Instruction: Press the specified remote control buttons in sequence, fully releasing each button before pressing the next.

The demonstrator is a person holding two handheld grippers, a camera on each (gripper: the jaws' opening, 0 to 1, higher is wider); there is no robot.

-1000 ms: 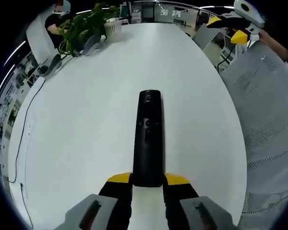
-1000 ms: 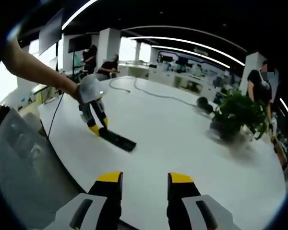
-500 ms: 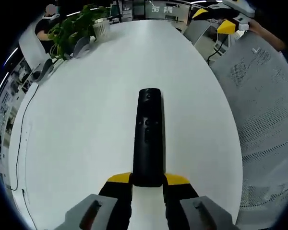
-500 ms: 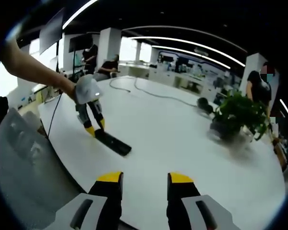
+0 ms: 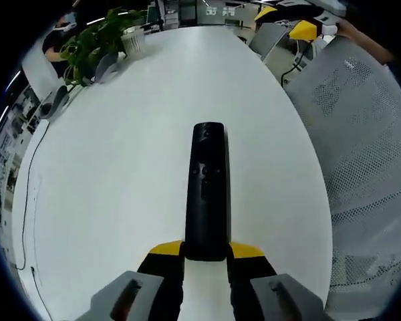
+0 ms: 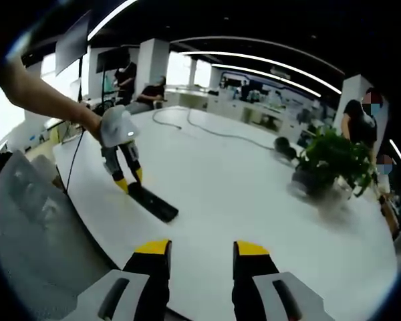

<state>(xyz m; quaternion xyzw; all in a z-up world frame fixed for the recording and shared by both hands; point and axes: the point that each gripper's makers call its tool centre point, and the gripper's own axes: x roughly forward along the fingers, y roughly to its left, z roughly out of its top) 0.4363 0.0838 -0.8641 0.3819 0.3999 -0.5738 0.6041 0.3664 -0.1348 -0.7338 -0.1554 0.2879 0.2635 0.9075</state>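
On white table (image 5: 120, 167), left tool (image 5: 206, 251) clenched on remote (image 5: 206, 194); right tool (image 6: 201, 251) released.

White table (image 5: 120, 147): remote (image 5: 206, 194), plant (image 6: 331, 160), perhaps cable (image 6: 207, 127).

One remote control (image 5: 206, 197) lies on one white worktop (image 5: 120, 174). Two tongs show: the left tongs (image 5: 206, 253) and the right tongs (image 6: 200, 251). One potted plant (image 6: 329, 160) stands at the far end. One mesh chair (image 5: 371, 167) sits on the right. One cable (image 6: 207, 130) runs across the worktop.
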